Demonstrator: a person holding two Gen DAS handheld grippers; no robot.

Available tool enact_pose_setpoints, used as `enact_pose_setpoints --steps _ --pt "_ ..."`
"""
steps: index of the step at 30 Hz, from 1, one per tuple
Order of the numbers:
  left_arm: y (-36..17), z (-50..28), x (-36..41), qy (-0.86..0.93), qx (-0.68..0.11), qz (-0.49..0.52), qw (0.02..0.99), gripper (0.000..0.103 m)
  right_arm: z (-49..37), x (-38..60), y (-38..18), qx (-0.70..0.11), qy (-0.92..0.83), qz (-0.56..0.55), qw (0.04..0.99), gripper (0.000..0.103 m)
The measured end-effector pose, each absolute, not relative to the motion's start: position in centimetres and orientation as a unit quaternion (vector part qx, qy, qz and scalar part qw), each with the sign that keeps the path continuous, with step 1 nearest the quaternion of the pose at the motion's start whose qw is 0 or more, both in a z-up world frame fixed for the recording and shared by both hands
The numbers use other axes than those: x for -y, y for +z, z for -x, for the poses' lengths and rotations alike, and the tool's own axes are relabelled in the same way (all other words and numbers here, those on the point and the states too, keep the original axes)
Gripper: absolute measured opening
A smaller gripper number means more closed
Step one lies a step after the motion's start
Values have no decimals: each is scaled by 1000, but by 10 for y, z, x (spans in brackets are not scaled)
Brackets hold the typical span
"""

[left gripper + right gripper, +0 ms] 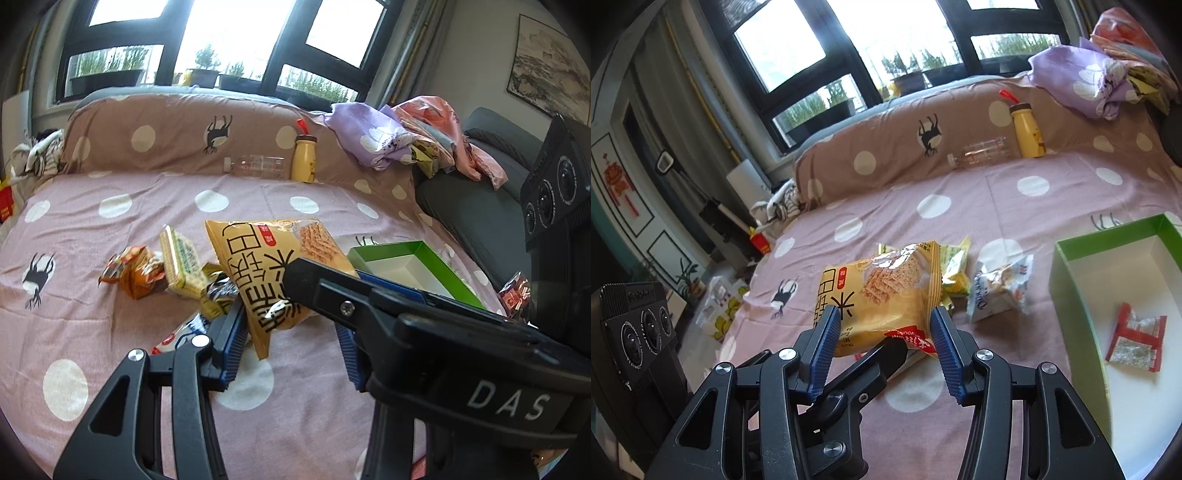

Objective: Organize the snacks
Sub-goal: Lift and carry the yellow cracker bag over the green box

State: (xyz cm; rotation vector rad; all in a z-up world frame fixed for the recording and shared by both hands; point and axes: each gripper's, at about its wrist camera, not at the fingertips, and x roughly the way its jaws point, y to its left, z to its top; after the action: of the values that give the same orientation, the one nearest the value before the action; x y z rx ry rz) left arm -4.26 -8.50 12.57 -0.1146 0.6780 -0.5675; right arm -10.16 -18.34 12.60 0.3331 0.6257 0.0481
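Observation:
A puffed yellow snack bag (266,266) (882,295) hangs above the pink dotted bedspread (110,332). My right gripper (884,312) is shut on it, one blue pad on each side edge; in the left wrist view it crosses in from the right (295,275). My left gripper (288,314) grips the bag's lower part, its left pad (232,332) against the bag and its right fingertip hidden behind the right gripper. The left gripper's black finger (886,354) shows under the bag. An open green box (406,251) (1071,288) holds a red sachet (1136,341).
Loose snacks lie on the bed: orange packets (133,273), a biscuit pack (183,266), a yellow-green pack (955,273), a white-blue pack (999,288). A yellow bottle (303,158) and a clear bottle (255,166) rest by the brown pillow (147,136). Clothes (406,140) are piled at the right.

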Motion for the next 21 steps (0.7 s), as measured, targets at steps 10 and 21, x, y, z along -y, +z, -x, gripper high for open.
enact_pose_setpoints --steps 10,21 --pt "145 47 132 -304 -308 24 901 44 124 230 142 -270 2 -197 943 54" --pt "146 42 178 -341 -315 3 886 45 140 278 141 -258 -29 -241 935 54"
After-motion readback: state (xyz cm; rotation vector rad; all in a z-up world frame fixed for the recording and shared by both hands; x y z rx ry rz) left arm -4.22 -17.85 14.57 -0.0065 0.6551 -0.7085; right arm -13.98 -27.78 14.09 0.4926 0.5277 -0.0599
